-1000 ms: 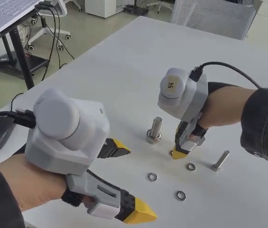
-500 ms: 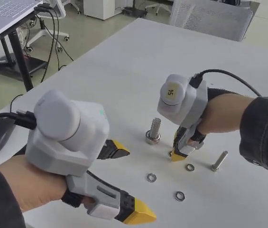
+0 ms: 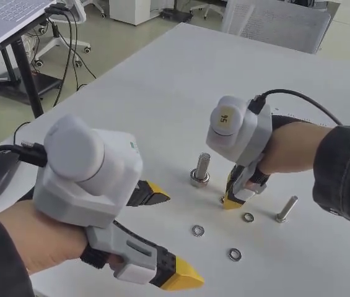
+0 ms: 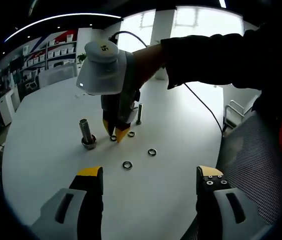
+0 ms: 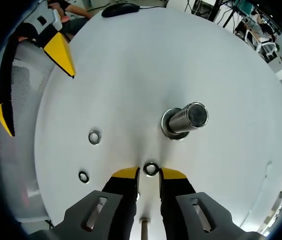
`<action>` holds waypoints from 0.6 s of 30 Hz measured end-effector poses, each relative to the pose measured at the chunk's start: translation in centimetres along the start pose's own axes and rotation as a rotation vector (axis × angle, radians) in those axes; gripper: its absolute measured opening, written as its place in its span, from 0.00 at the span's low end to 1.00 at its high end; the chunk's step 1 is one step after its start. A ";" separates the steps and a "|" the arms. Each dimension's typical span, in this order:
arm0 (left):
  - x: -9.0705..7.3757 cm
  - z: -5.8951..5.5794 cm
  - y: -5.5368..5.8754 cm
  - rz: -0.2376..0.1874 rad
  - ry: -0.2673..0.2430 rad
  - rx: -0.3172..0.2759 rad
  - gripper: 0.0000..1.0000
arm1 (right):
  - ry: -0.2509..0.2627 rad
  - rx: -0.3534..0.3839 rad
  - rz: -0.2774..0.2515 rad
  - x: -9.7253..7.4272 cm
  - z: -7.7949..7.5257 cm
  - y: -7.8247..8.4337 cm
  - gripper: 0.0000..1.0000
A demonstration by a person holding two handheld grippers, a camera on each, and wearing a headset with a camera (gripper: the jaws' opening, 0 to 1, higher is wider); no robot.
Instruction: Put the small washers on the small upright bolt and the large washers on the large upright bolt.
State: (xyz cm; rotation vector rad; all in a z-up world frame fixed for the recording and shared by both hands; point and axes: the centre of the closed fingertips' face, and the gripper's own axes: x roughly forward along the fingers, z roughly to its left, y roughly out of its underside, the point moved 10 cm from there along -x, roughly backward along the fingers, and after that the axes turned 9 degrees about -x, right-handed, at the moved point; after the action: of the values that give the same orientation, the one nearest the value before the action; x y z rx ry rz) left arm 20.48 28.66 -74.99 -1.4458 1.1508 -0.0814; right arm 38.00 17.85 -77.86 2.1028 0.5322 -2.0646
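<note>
steel washer (image 5: 151, 169): tips of the right gripper (image 5: 148, 175) have edged in around it, can't tell if it's pinched yet
left gripper (image 4: 149, 172): wide open, idle
task: first pickup, i reckon

COUNT | bolts: you have 2: large bolt (image 3: 202, 168) and small bolt (image 3: 287, 209), which stands well apart from the large bolt | washers: you have 4, all lying flat: first washer (image 5: 151, 169) near the large bolt; second washer (image 3: 197, 231), third washer (image 3: 248, 217) and fourth washer (image 3: 235, 254) farther from it
</note>
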 end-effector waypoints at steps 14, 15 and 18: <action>0.2 -0.1 0.0 0.000 0.001 0.000 0.75 | -0.001 -0.013 -0.001 0.0 0.3 0.1 0.15; 0.2 -0.1 0.0 0.000 0.001 0.000 0.75 | 0.001 -0.016 0.000 0.0 0.3 0.1 0.14; 0.3 -0.1 0.0 0.001 0.002 0.000 0.75 | 0.000 -0.018 0.001 0.0 0.3 0.1 0.14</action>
State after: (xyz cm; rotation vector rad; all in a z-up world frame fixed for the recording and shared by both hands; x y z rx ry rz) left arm 20.58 28.43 -75.12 -1.4458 1.1528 -0.0819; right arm 37.73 17.62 -77.88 2.0934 0.5477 -2.0513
